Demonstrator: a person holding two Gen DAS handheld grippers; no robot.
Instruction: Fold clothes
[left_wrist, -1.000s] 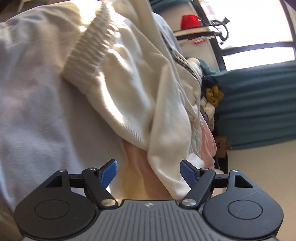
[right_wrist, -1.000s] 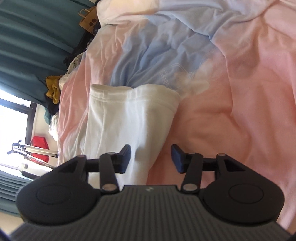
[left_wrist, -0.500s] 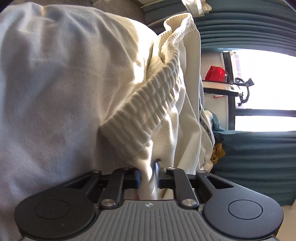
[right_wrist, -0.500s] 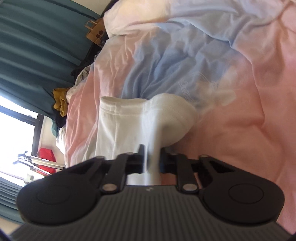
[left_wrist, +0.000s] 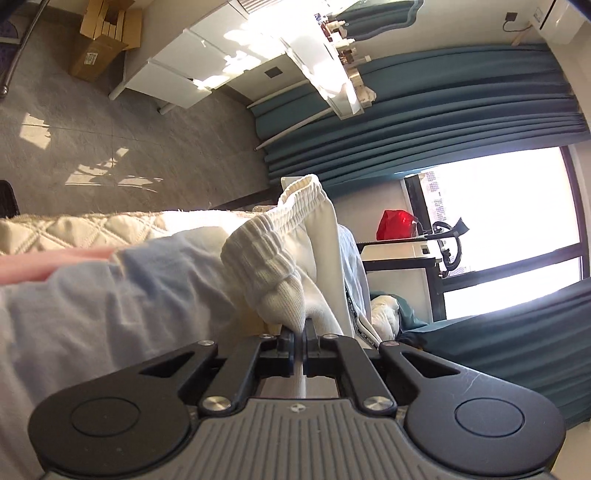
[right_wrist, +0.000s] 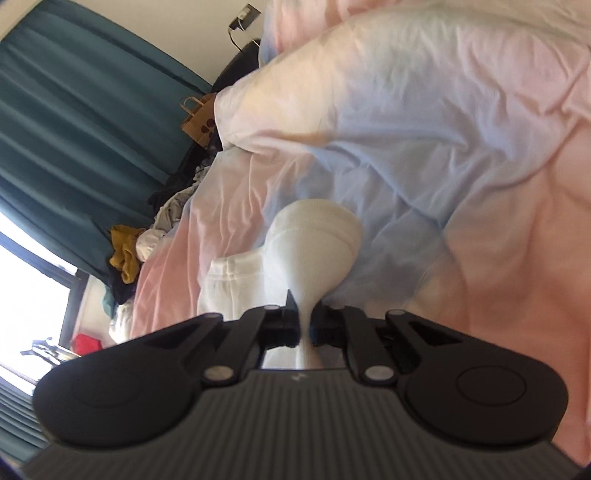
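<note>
Garment: white sweatpants (left_wrist: 314, 254), lifted off the bed's pastel cover; the ribbed cuff (left_wrist: 266, 266) bunches just ahead of the left gripper, the elastic waistband (left_wrist: 299, 199) stands behind it.
Left gripper (left_wrist: 303, 334): jaws pressed together on a thin fold of the white sweatpants beside the cuff.
Right gripper (right_wrist: 304, 317): jaws clamped on a pinched neck of the same white cloth (right_wrist: 314, 251), which balloons out just beyond the fingers.
Surface: duvet (right_wrist: 461, 155) in pink and pale blue, rumpled; a quilted cream mattress edge (left_wrist: 74, 229) shows at the bed's far side in the left view.
Around: a heap of clothes (right_wrist: 147, 240), one mustard piece among them, at the bed's edge toward the window; a brown paper bag (right_wrist: 197, 122) beside the bed.
Room: teal curtains (left_wrist: 443, 122), bright window (left_wrist: 509, 206), red bag (left_wrist: 395, 225) on a stand, white drawers (left_wrist: 177, 70), cardboard box (left_wrist: 99, 48) on grey floor.
Change: a second ago both grippers stood wide apart over the flat garment; now both are closed on it and the cloth is raised.
</note>
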